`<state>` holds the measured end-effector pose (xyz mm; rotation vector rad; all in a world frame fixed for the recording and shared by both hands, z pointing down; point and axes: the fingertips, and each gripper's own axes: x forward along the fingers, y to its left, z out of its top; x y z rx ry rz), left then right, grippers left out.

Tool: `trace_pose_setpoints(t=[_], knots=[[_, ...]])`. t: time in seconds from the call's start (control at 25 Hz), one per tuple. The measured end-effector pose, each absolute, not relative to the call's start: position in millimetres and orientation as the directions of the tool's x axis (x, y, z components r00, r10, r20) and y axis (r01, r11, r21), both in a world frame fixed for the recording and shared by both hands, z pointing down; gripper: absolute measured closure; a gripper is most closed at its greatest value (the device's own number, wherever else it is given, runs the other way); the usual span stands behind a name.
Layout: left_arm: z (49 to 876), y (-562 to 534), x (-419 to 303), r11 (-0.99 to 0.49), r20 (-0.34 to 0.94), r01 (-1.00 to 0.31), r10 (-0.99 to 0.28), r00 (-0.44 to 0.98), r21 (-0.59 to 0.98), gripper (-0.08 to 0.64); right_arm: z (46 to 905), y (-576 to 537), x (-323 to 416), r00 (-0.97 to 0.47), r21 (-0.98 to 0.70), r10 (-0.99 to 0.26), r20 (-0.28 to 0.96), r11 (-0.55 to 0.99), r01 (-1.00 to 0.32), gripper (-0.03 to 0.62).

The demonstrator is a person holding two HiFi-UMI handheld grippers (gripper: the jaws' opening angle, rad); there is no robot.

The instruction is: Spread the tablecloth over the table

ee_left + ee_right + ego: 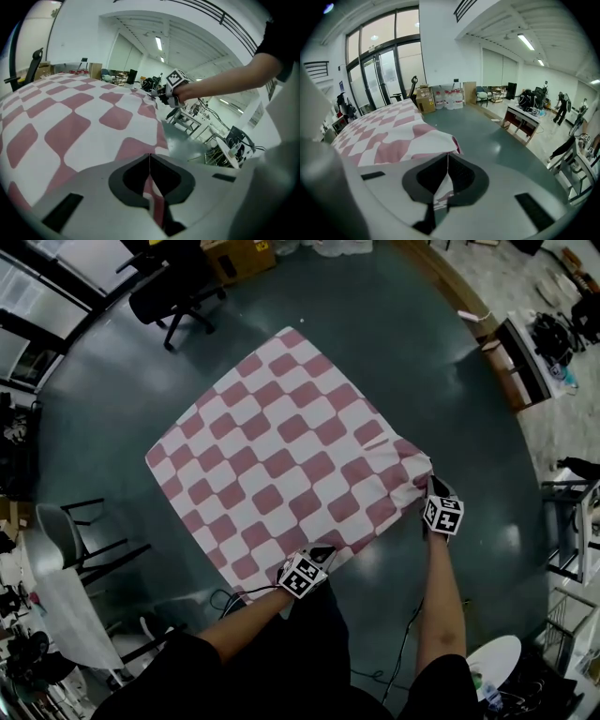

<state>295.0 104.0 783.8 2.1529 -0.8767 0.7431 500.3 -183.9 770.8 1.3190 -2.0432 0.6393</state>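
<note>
Left gripper (pixel 322 553): jaws closed on tablecloth (pixel 281 460) near edge.
Right gripper (pixel 430 487): jaws closed on bunched corner.
Table: wholly hidden under cloth.

Head view: I look steeply down on the tablecloth (pixel 281 456) from above its near edge.
Left gripper view: close at the near corner, facing along the cloth toward the right gripper (pixel 159 96).
Right gripper view: close at the right corner, facing across the cloth toward the windows (pixel 384 70).
Shared: all three views show the tablecloth.
</note>
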Motion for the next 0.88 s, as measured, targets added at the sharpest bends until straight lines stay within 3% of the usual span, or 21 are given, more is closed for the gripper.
trace_pose_setpoints(t=[0.12, 0.32, 0.56, 0.88], knots=[[782, 130, 305, -0.526, 0.693, -0.733, -0.327, 0.642, 0.431, 0.543, 761, -169, 495, -0.305, -0.038, -0.611, 0.731, 0.410, -0.911, 0.574], [766, 133, 294, -0.492, 0.662, -0.749, -0.383, 0.644, 0.444, 0.543, 734, -134, 484, -0.308, -0.014, -0.606, 0.733, 0.439, -0.898, 0.574], [720, 45, 290, -0.423, 0.593, -0.810, -0.552, 0.586, 0.405, 0.543, 744, -140, 500, -0.348, -0.078, -0.631, 0.693, 0.415, -0.906, 0.572], [706, -84, 335, -0.397, 0.579, -0.854, -0.629, 0.519, 0.335, 0.541, 754, -165, 515, -0.523, -0.095, -0.532, 0.666, 0.635, -0.767, 0.571]])
